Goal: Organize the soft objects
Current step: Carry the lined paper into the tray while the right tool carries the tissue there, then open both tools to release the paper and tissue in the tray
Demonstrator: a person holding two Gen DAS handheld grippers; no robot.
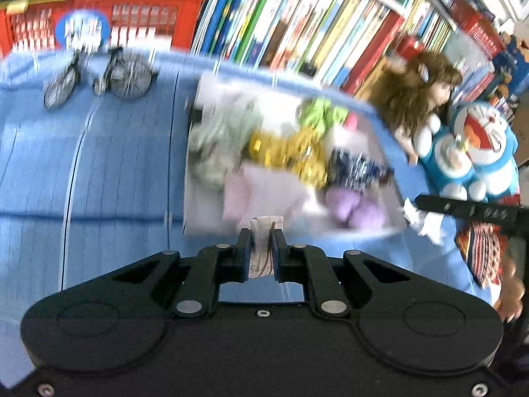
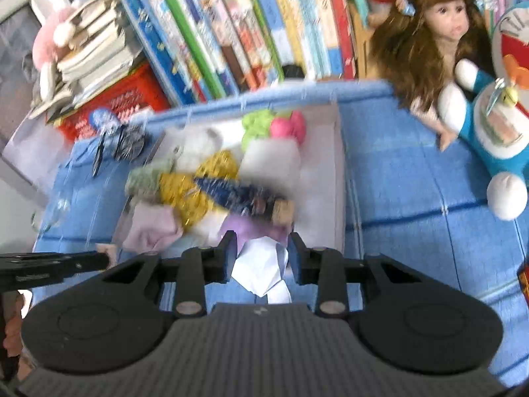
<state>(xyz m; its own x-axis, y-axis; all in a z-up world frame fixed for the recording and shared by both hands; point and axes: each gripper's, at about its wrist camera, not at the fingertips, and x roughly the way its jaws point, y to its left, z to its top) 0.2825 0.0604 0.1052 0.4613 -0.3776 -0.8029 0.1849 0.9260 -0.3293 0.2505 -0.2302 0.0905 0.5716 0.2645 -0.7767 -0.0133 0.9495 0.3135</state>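
A shallow white box lies on a blue quilted cover and holds several soft pieces: a gold one, a navy one, a pale pink one, a lilac one and a lime one. My right gripper hovers at the box's near edge, shut on a crumpled white cloth. In the left wrist view my left gripper is shut on a small pale cloth scrap, just short of the box. The right gripper's arm comes in from the right.
A long-haired doll and a blue-and-white plush cat sit at the cover's far right. Rows of books and a red crate stand behind. Two toy bicycles rest at the far left, and a glass stands nearby.
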